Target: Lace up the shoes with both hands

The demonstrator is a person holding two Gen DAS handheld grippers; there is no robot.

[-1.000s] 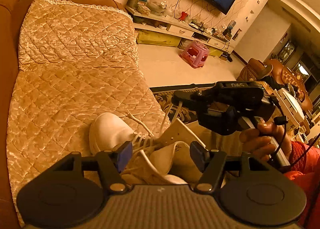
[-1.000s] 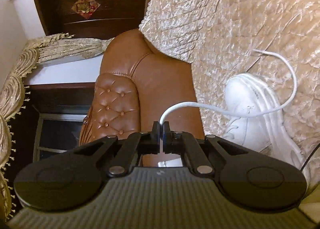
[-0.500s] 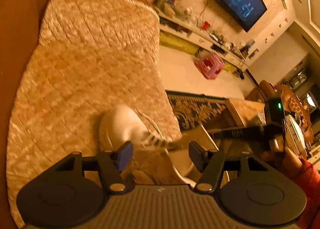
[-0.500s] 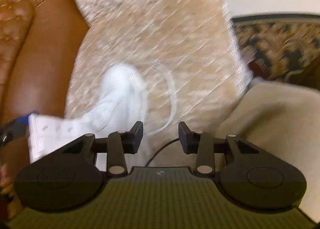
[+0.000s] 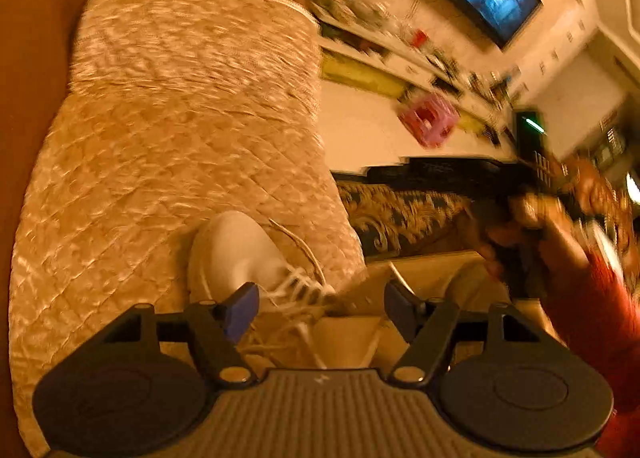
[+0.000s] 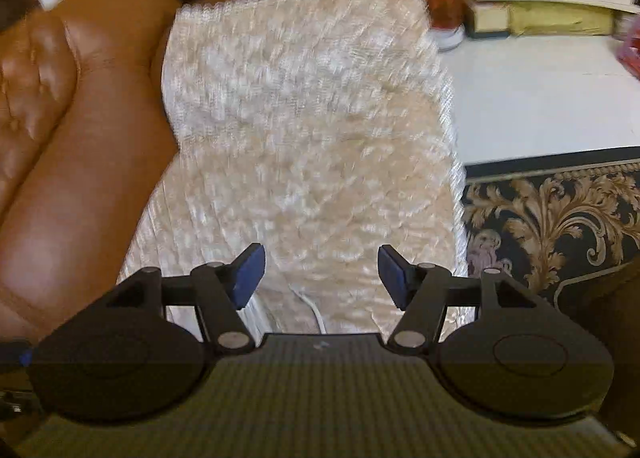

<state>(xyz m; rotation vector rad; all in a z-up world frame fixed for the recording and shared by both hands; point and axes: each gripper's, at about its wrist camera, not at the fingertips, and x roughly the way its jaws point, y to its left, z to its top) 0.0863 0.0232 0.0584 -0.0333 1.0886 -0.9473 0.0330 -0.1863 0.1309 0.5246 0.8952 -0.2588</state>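
White shoe (image 5: 236, 254) lies on the quilted cover (image 5: 168, 129) of the brown leather sofa (image 6: 88, 129), with its toe pointing away from the left camera and its heel end just under the left gripper (image 5: 320, 308). The left gripper has its jaws spread wide, and nothing is between them; the laced part of the shoe shows in the gap below. One loose lace (image 5: 298, 244) runs from the eyelets out over the cover on the right side of the shoe. In the right part of the left view a hand (image 5: 532, 234) with a red sleeve (image 5: 600, 322) holds the other tool (this part is much blurred).

The right gripper (image 6: 320, 276) is also wide apart and holds nothing. It points at the bare cover, and the shoe does not show in this view. Only a short piece of white cord (image 6: 314, 308) shows between its fingers, close to the body of the tool. A patterned rug (image 6: 560, 217) lies on the floor to the right of the sofa.
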